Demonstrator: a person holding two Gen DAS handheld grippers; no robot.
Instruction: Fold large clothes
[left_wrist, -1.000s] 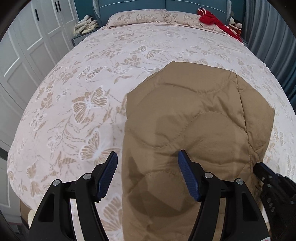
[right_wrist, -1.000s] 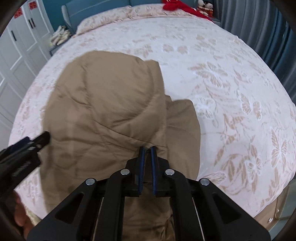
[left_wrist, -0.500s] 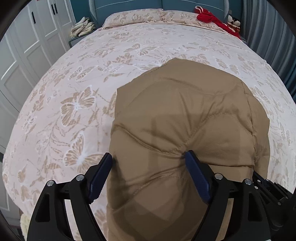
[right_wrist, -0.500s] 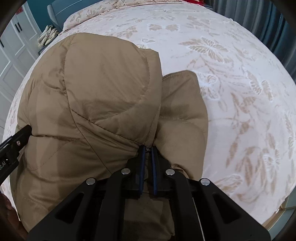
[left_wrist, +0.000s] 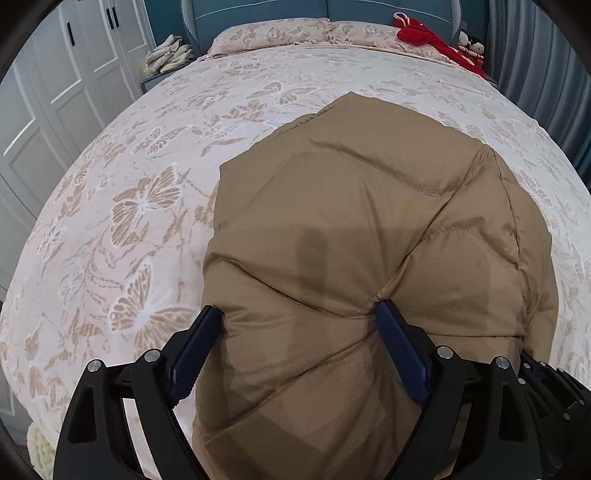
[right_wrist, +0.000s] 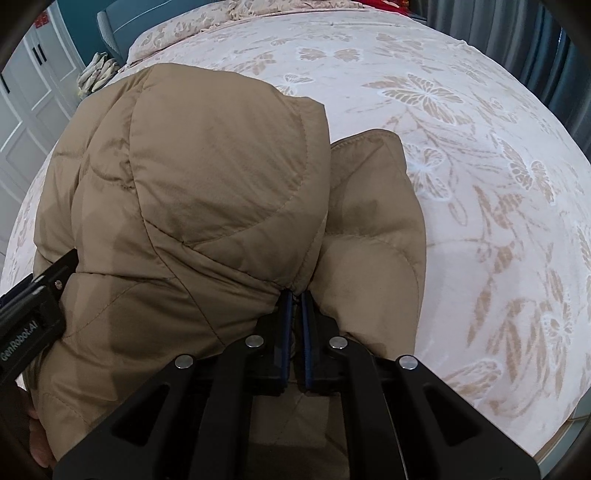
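Note:
A tan quilted jacket (left_wrist: 369, 221) lies bunched on the bed near its foot edge; it also fills the right wrist view (right_wrist: 207, 192). My left gripper (left_wrist: 299, 314) is wide open, its blue pads straddling a puffed fold at the jacket's near left side. My right gripper (right_wrist: 294, 295) is shut on a pinch of the jacket's near edge, between the main body and a sleeve (right_wrist: 373, 236) lying to its right. The left gripper's black body shows at the left edge of the right wrist view (right_wrist: 33, 314).
The bed (left_wrist: 155, 206) has a pale butterfly-print cover with pillows (left_wrist: 273, 31) at the head. Red fabric (left_wrist: 424, 33) lies at the far right corner. White wardrobe doors (left_wrist: 48, 85) stand on the left, grey curtains (left_wrist: 546, 74) on the right.
Both grippers have moved forward over the bed. The jacket has bunched up and looms larger. The left jaws now straddle a jacket fold; the right stays clamped.

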